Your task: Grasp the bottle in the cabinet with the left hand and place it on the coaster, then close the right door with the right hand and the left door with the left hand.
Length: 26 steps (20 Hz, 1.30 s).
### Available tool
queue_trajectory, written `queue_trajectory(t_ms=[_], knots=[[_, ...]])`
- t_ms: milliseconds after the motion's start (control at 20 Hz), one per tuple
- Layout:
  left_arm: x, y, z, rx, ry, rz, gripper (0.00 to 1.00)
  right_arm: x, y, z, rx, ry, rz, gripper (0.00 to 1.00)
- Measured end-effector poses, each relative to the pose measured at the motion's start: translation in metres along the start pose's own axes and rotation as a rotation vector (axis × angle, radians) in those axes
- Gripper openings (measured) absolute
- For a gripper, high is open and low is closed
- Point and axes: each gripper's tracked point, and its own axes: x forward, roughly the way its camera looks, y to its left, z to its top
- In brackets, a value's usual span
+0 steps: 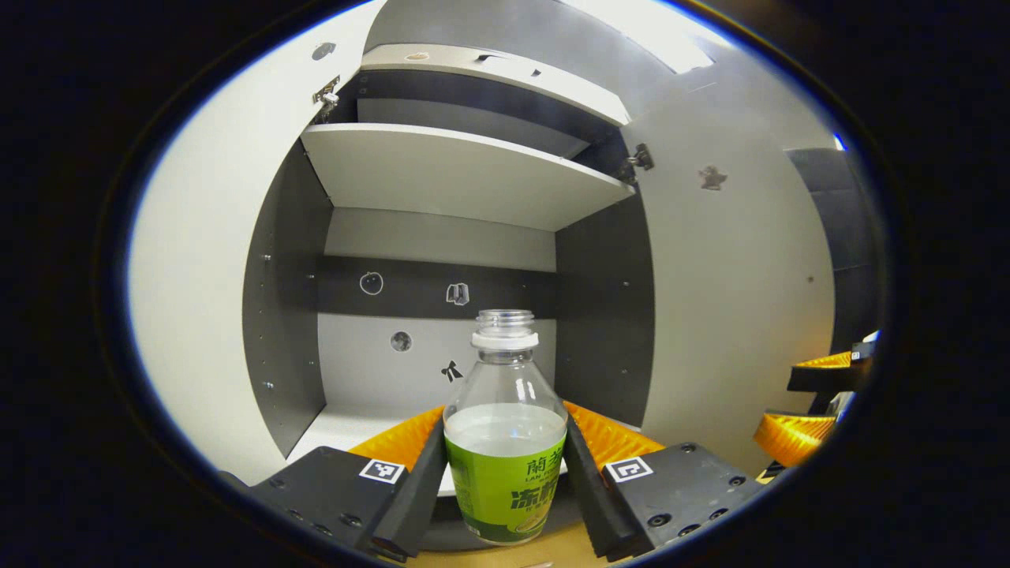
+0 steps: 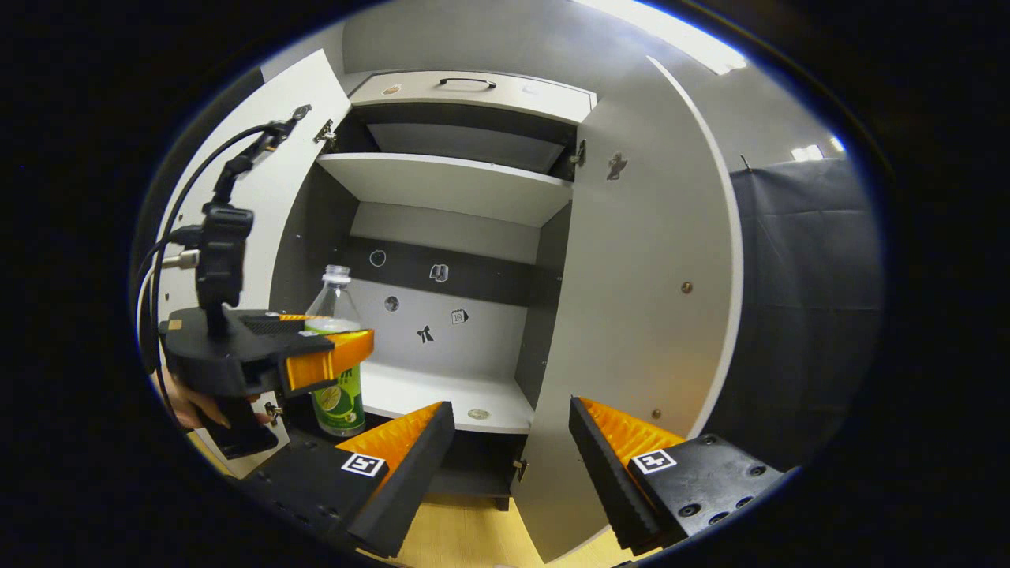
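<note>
A: Okay, left gripper (image 1: 505,465) first. Were the fingers on anything?

B: Yes. Both fingers (image 1: 422,481) pressed the bottle (image 1: 505,442) from either side at its green label, narrowed to the bottle's width. Bottle was upright, uncapped, clear liquid up to about the label's top.

A: Where was it relative to the cabinet (image 1: 442,260)?

B: In front of the open lower compartment, out past the front edge of the bottom shelf (image 2: 442,394). In the right gripper view the bottle (image 2: 338,355) sat in the left gripper (image 2: 327,359), just by the left door (image 2: 272,181), with a hand (image 2: 185,406) under the gripper body. Can't tell if the bottle's base touched anything.

A: Right gripper (image 2: 513,442)?

B: Fingers spread wide, nothing between them. It pointed at the cabinet, with the edge of the open right door (image 2: 647,315) in front of it.

A: Doors?

B: Both swung open. Upper shelf (image 1: 458,170) bare; small stickers on the back panel (image 1: 426,296).

A: Floor?

B: Light wood surface (image 2: 465,536) below the cabinet.
</note>
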Motion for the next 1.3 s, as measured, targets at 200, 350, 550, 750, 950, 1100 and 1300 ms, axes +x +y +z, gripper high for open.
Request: queue_trajectory(t_ms=[200,350,550,750,950,1100,1300], knots=[[-0.056,-0.034,-0.041,-0.01,0.042,-0.09,0.77,-0.024,-0.019,-0.009,-0.015,0.021,-0.085,0.97],[-0.089,-0.056,-0.076,-0.025,0.064,-0.121,0.77,-0.036,-0.032,-0.019,-0.001,0.041,-0.129,0.97],[-0.119,-0.085,-0.129,0.008,0.098,-0.137,0.78,-0.044,-0.044,-0.038,0.048,0.088,-0.151,0.95],[-0.143,-0.117,-0.183,-0.035,0.112,-0.167,0.78,-0.05,-0.067,-0.065,0.104,0.128,-0.199,0.98],[-0.155,-0.137,-0.226,0.014,0.097,-0.162,0.78,-0.06,-0.071,-0.106,0.052,0.187,-0.148,0.98],[-0.16,-0.143,-0.256,0.041,0.115,-0.154,0.78,-0.068,-0.07,-0.139,0.03,0.237,-0.122,0.98],[-0.165,-0.155,-0.278,0.009,0.13,-0.147,0.78,-0.071,-0.062,-0.173,0.053,0.304,-0.079,0.98]])
